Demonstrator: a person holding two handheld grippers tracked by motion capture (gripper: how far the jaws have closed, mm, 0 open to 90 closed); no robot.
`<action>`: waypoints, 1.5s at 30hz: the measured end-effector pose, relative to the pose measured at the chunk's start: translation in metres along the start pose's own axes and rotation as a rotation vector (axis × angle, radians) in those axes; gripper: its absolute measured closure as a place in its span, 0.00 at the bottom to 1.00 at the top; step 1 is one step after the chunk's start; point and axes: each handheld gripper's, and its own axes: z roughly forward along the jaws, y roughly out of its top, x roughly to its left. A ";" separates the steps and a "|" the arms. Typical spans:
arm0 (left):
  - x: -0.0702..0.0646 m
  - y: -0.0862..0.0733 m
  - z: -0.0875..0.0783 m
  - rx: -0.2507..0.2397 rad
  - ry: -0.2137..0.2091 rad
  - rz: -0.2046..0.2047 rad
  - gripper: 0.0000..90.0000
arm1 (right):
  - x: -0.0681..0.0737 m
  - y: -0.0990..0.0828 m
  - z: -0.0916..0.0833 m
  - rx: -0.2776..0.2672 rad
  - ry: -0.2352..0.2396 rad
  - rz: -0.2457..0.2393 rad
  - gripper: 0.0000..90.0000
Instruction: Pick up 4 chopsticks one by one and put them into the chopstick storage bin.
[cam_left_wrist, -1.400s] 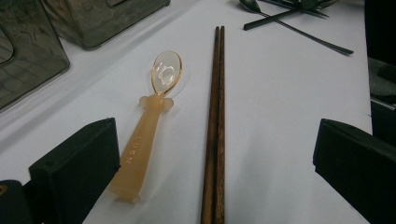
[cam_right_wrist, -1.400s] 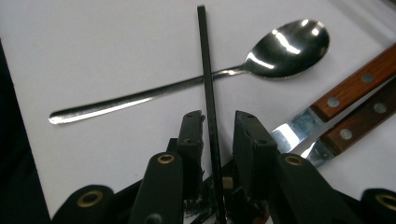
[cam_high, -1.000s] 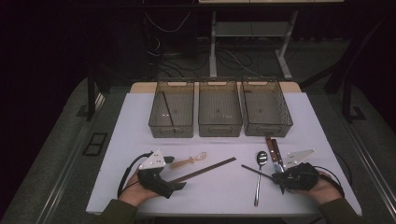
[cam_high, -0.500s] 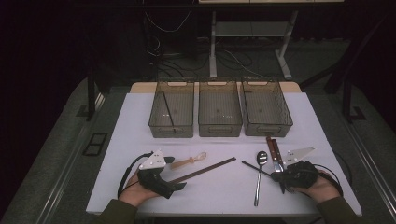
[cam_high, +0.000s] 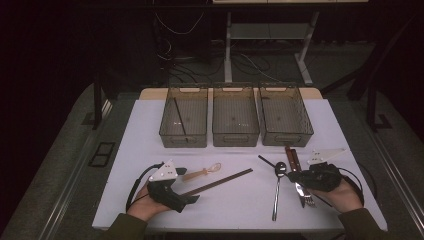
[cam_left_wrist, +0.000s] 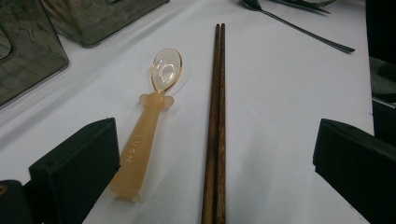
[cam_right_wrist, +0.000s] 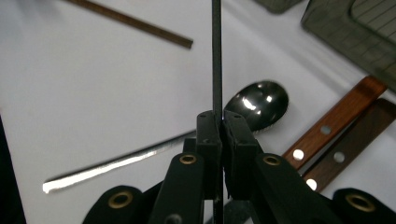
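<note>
Pinching a thin, straight, dark rod (cam_right_wrist: 216, 56), right hand-held gripper (cam_right_wrist: 219, 126) clamped on it, left hand-held gripper (cam_left_wrist: 212, 154) spread.

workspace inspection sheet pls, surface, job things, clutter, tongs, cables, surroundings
surface: white table, flat, no spills seen
job's things: thin dark rod clamped in right tongs; wooden chopsticks and amber plastic spoon lie between the left tongs' jaws, untouched; three smoky bins at the far side, left one holds a dark stick
clutter: metal spoon, two wood-handled utensils beside it
grippers: left tongs open, right shut
cables: black lead loops by left hand; another trails from the right
surroundings: dark floor, desk legs, loose wires behind
</note>
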 end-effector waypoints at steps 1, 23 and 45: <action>0.000 0.000 0.000 0.001 0.000 0.001 0.00 | -0.001 0.002 0.000 -0.014 0.000 0.009 0.95; 0.000 0.000 -0.001 0.000 -0.004 -0.002 0.00 | -0.003 0.043 0.011 -0.175 0.004 0.090 0.95; -0.001 0.000 0.000 -0.006 -0.019 -0.002 0.00 | 0.011 0.089 0.047 -0.221 0.010 0.080 0.95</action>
